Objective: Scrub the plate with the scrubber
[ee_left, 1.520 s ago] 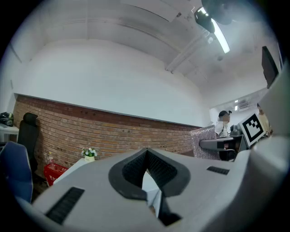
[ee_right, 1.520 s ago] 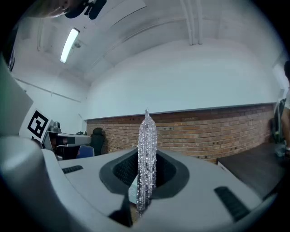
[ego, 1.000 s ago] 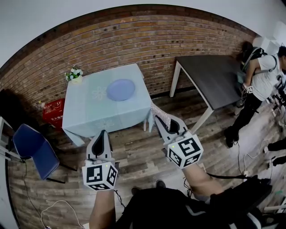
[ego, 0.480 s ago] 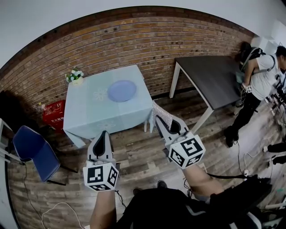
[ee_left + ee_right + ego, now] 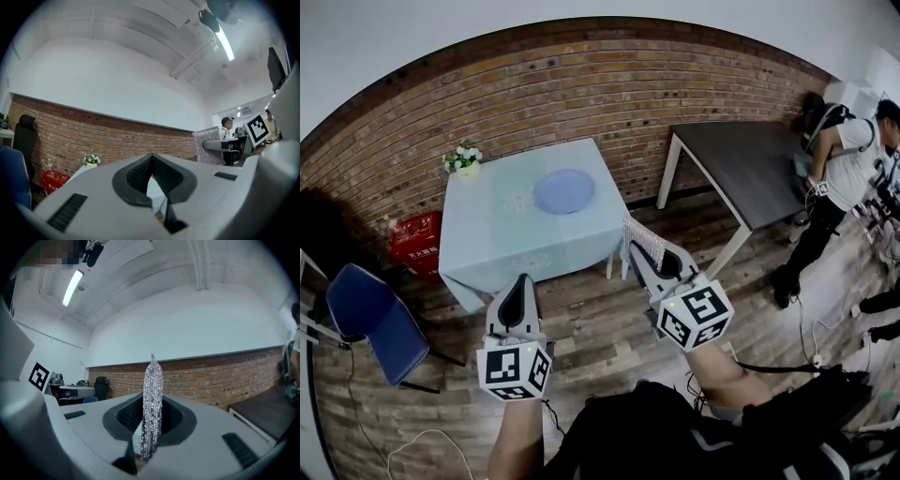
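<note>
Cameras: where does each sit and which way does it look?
Head view: on the person's head, looking down at table and plate; forearms, left gripper, right gripper show.
Left gripper view: on that gripper, along its shut, empty jaws toward the brick wall.
Right gripper view: on that gripper, along jaws shut on the scrubber.
Shared: all show the brick wall.

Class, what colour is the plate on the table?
The plate is light blue; head view shows it best.

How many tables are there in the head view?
2. The light blue table stands by the brick wall, bearing the blue plate; the dark-topped table stands to its right. Others may be out of view.
</note>
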